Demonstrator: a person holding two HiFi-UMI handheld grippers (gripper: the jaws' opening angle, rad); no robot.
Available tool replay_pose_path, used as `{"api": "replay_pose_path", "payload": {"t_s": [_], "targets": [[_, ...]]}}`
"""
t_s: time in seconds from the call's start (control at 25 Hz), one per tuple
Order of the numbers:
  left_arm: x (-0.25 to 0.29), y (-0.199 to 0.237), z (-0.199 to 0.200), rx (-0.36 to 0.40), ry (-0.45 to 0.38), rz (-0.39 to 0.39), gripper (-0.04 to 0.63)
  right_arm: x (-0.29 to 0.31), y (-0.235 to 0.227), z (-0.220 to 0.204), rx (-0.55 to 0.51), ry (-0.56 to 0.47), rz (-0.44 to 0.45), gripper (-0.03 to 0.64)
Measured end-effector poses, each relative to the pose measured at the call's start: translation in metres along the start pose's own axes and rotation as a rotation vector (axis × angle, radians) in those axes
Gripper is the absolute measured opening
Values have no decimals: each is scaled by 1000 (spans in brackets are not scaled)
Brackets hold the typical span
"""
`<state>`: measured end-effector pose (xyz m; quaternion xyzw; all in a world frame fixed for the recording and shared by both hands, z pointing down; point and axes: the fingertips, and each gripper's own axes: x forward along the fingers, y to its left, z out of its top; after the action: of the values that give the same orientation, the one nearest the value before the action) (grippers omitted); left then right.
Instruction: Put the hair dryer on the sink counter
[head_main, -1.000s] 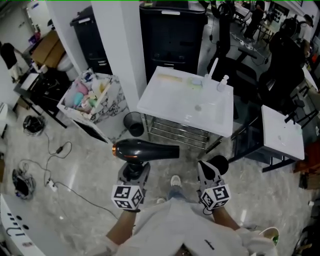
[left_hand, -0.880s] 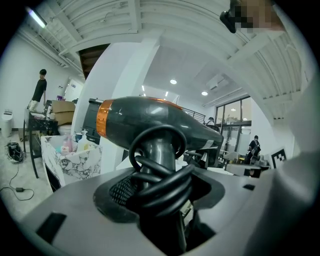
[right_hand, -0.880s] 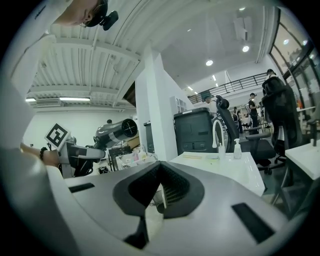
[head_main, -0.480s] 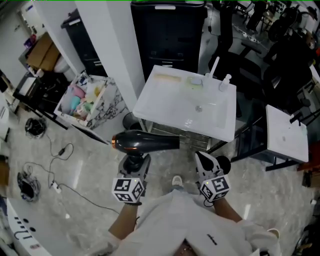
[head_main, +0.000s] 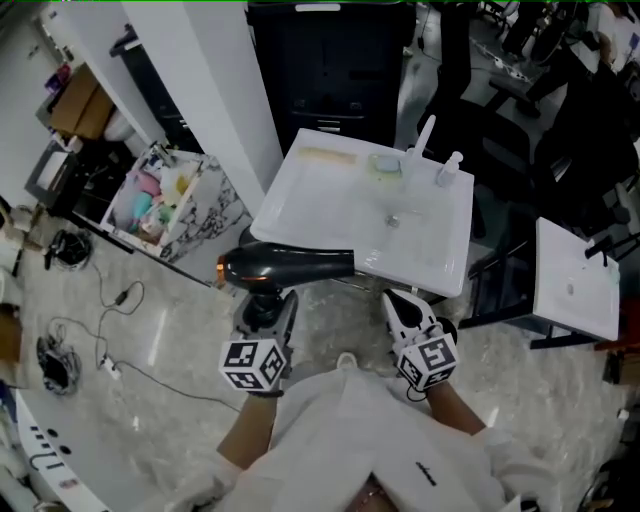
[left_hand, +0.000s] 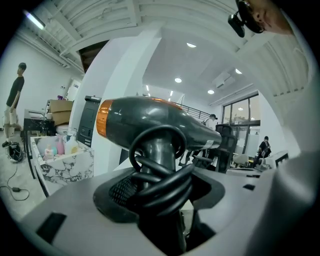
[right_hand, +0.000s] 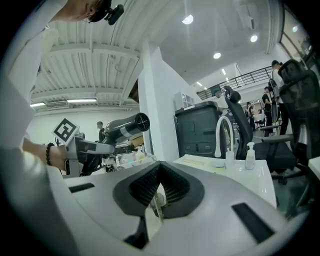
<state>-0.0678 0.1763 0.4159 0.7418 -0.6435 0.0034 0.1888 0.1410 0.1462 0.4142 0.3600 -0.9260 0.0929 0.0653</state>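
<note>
In the head view the dryer's (head_main: 290, 268) barrel covers its own handle and the left gripper's (head_main: 265, 312) jaws, so the grip cannot be read there. The barrel also overlaps the near edge of the worktop (head_main: 310, 195). In the left gripper view the coiled cord (left_hand: 160, 177) hides the lower handle. The bin's (head_main: 200, 228) contents and a greenish item (head_main: 385, 165) on the worktop are too small to name. The person's forearms (head_main: 247, 440) run off the bottom edge.

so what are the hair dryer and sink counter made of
Hair dryer: likely plastic, dark grey, semi-gloss, highlights along the barrel, orange rear band. Sink counter: glossy white, ceramic or moulded resin; reflections show, can't tell which.
</note>
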Motion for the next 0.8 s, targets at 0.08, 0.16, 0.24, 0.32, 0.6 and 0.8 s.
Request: {"api": "replay_pose_path", "payload": {"t_s": [0.08,0.16,0.24,0.32,0.6,0.8], "targets": [[11,-4,-1,2,9,-6,291,3,-8,-4,6,8,1,17],[20,-7,0,13,17,-15,291,6,-14,-7,14,15,0,17],[28,-8,1,24,26,-24,291,11,-19,-9,22,21,-1,17],[38,-7,2,29,35,-32,293,18,-23,-10,24,25,-2,17],[92,9,6,29,67,-61,291,57,-41,-11,7,50,-4,17],[150,32,18,21,103,-91,291,105,-58,-5,18,76,-13,17]]}}
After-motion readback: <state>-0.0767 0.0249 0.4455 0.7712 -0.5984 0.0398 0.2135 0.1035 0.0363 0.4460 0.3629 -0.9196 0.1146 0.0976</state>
